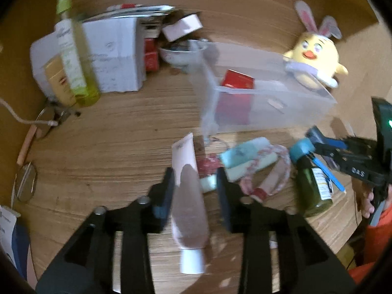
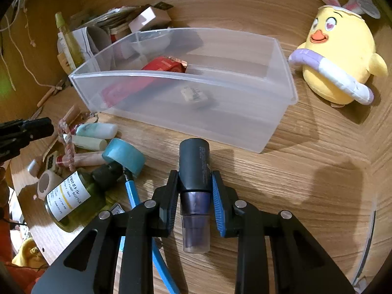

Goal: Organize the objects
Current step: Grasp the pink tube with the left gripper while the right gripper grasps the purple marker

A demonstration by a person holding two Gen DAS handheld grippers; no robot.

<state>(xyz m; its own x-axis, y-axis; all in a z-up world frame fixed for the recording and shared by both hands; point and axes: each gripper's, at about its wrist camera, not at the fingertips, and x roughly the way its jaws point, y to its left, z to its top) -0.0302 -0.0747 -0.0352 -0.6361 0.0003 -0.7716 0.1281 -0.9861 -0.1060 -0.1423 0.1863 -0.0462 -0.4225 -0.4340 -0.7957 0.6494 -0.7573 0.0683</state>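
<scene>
Right wrist view: right gripper fingers pinch a dark cylindrical bottle; bare wooden table lies between them and the clear plastic bin's near wall. Left gripper fingers straddle a white squeeze tube, spread.

Your right gripper clamps a dark tube on the wooden table, just before the clear bin holding 1 red packet.
</scene>
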